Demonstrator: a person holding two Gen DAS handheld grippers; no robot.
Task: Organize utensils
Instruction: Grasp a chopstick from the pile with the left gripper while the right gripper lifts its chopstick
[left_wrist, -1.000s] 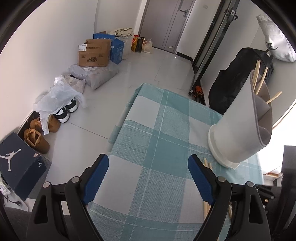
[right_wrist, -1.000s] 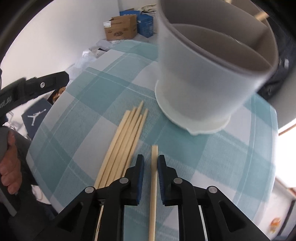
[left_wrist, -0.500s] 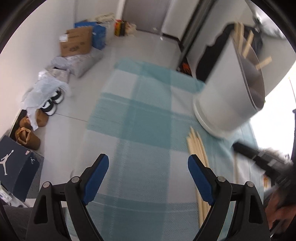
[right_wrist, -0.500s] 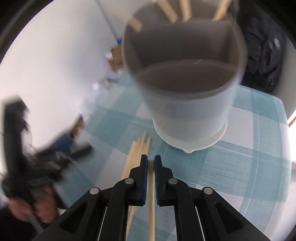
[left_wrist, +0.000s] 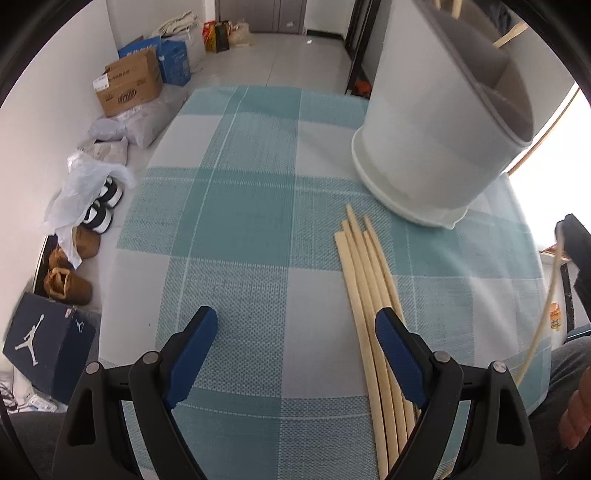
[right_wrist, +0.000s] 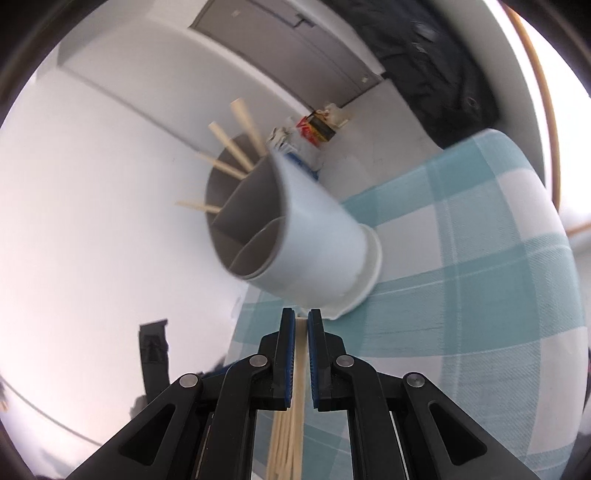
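Note:
A white divided utensil holder (left_wrist: 439, 122) stands on the teal checked tablecloth (left_wrist: 240, 221), with chopsticks sticking out of its far compartment (right_wrist: 236, 147). Several loose wooden chopsticks (left_wrist: 373, 302) lie in a bundle in front of it. My left gripper (left_wrist: 295, 347) is open and empty, low over the cloth, its right finger beside the bundle. My right gripper (right_wrist: 302, 332) is shut on one chopstick (right_wrist: 300, 369), raised and tilted, with the holder (right_wrist: 306, 240) just ahead. That chopstick also shows at the right edge of the left wrist view (left_wrist: 543, 314).
The table's left edge drops to a floor with cardboard boxes (left_wrist: 129, 85), bags, shoes (left_wrist: 99, 210) and a dark shoebox (left_wrist: 40, 343). A black bag (right_wrist: 443, 74) sits behind the table. A window lies to the right.
My right gripper has lifted its chopstick off the cloth and rolled sideways toward the holder's rim. My left gripper has swung right and lower, so the loose bundle now lies by its right finger.

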